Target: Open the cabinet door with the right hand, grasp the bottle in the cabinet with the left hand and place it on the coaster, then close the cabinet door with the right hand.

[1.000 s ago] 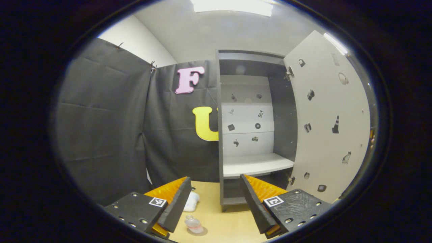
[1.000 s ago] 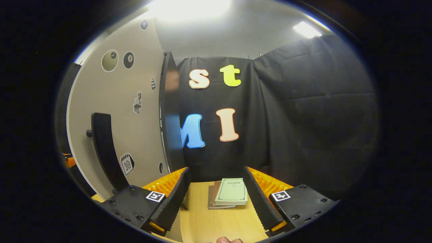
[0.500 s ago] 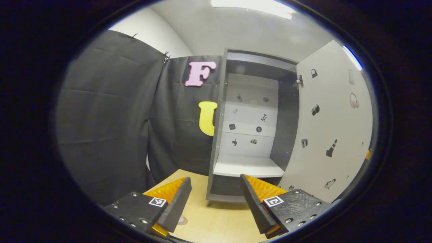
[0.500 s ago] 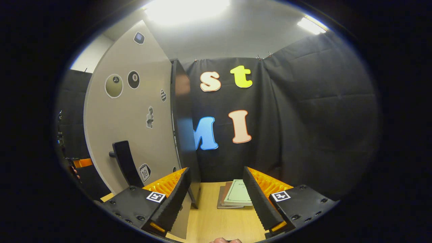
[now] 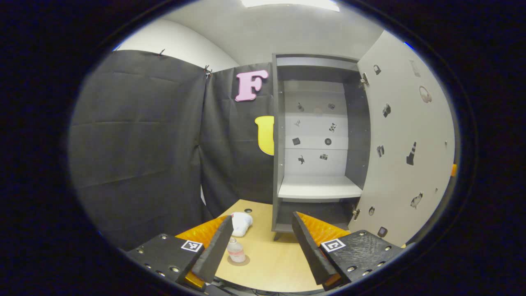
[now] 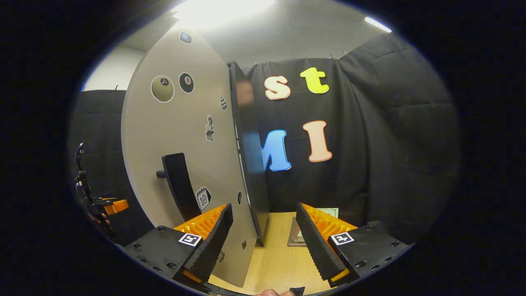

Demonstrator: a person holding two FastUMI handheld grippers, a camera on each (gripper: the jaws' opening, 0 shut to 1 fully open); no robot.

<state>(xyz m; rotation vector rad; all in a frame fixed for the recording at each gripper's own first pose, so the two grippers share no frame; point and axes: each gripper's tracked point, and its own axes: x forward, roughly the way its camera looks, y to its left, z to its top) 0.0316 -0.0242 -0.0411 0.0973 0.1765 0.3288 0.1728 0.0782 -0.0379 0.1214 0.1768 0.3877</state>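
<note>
- Bottle (image 5: 236, 251) stands upright on the round coaster (image 5: 238, 260) on the wooden table (image 5: 267, 263), near the front edge, left of the cabinet (image 5: 316, 144). Placement step looks done.
- Left gripper (image 5: 259, 242): jaws spread, nothing between them. The bottle sits just beside its left finger, apart from it, not gripped.
- Change over the last second in the left gripper view: the bottle and coaster dropped out of frame half a second ago and are back now, with the whole cabinet framed squarely. Reads as the left gripper backing off and tilting, not the bottle moving.
- White crumpled cloth-like object (image 5: 241, 223) lies behind the bottle, near the cabinet's left foot; can't tell what it is.
- Cabinet shelf (image 5: 318, 190) is bare. Door (image 6: 185, 156) stands wide open, swung to the cabinet's right.
- Right gripper (image 6: 263, 240): jaws apart, holding nothing. Over the same second the door's outer face and its dark bar handle (image 6: 179, 189) have slid from the left edge towards the centre of the right gripper view, so the right gripper is lining up on the door.
- Door's lower edge is now close to the right gripper's left finger; contact can't be confirmed.
- Stack of books (image 6: 296, 237) sits on the table beyond the right gripper, partly hidden by its right finger.
- Judgement: only the door closing remains. A push on the outer face or handle should do; the left gripper looks clear of the swing path.
</note>
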